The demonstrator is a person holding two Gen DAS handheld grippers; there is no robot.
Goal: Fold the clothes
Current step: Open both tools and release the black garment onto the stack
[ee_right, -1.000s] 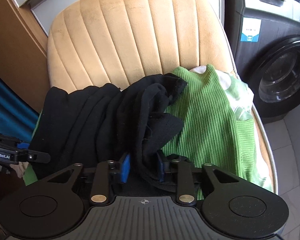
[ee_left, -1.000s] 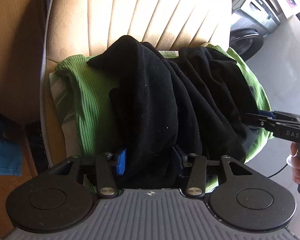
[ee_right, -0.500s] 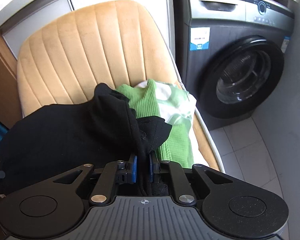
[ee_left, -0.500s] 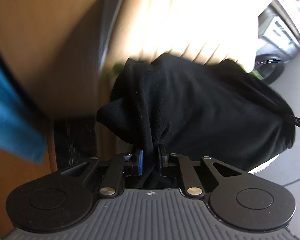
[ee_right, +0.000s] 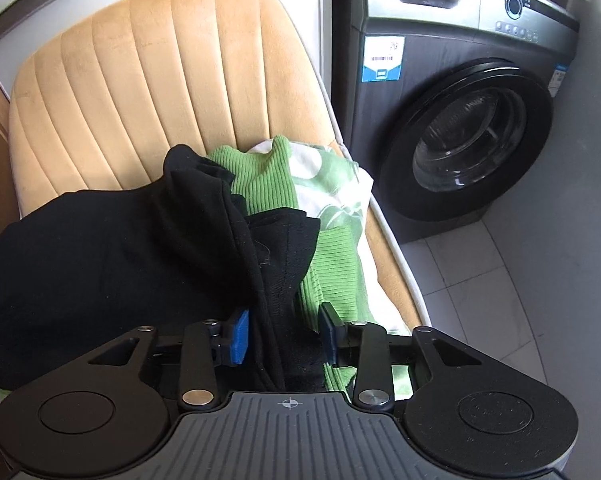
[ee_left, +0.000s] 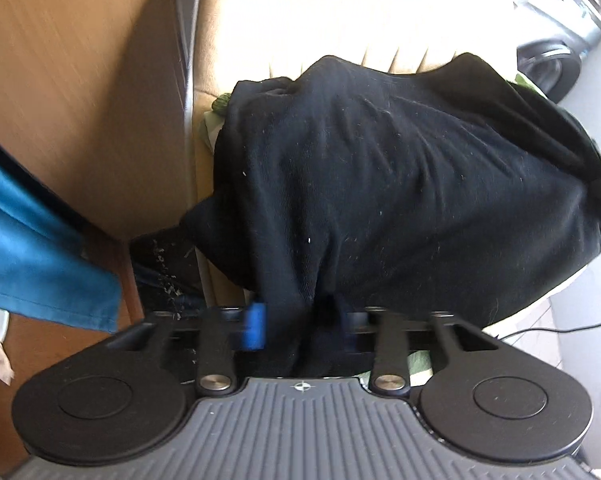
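**Black garment spread between both grippers, no fold made yet**

In the left wrist view, the jaws of the left gripper stand apart, with a bunch of the soft black knit garment hanging between them; the blue left pad is clear, while the other pad is blurred and hidden by cloth, so contact on that side cannot be told. The right gripper also has its jaws apart, a strand of the same black cloth running loosely between the pads rather than being pinched.

Outward from there, the black garment lies as a broad, rumpled sheet across the seat of the tan ribbed upholstered chair. It covers most of a green ribbed knit top and a white-and-green printed cloth beneath.

As a judgement, the task is early: the black piece looks roughly opened out but no crease or fold shows, and the other two items appear untouched.
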